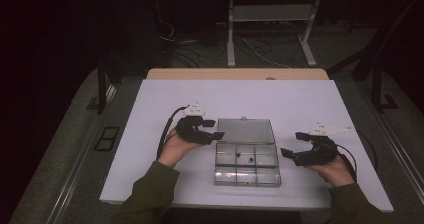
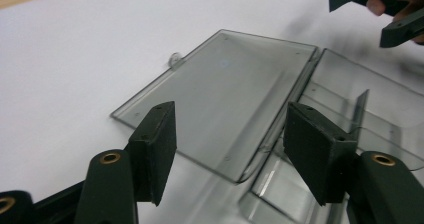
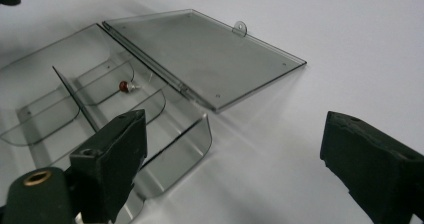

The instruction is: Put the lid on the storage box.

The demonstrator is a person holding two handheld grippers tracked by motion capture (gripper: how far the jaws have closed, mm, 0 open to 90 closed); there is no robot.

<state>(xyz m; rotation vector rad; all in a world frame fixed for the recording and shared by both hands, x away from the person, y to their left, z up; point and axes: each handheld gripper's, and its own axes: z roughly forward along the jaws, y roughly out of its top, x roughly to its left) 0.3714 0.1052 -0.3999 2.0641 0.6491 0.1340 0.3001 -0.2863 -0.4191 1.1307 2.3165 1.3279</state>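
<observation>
Setting: dim room, cables and a metal stand on the floor beyond; white counter (image 1: 150, 134) lit in front.
Item: clear plastic compartment box (image 1: 247, 165), centre of the counter, between the two grippers.
Lid: hinged lid (image 1: 246, 131) thrown fully open, lying flat on the counter on the far side of the box.
Contents: one small red-brown bead (image 3: 122, 86) with a pale stub, lying in a middle compartment; the other compartments look empty.
Left gripper (image 1: 212, 129): held over the lid's left corner; jaws parted, nothing between them, pads off the lid.
Right gripper (image 1: 296, 144): just beside the box's right end, not touching it; jaws spread wide, grasping nothing.
Step in hand: by my judgement, the box stands opened and both grippers are free, poised either to fetch the bead or to shut the lid.
Next move calls for: a fine, steady pinch if the bead is the target; the box is light and may slide, so one gripper should brace it.
</observation>
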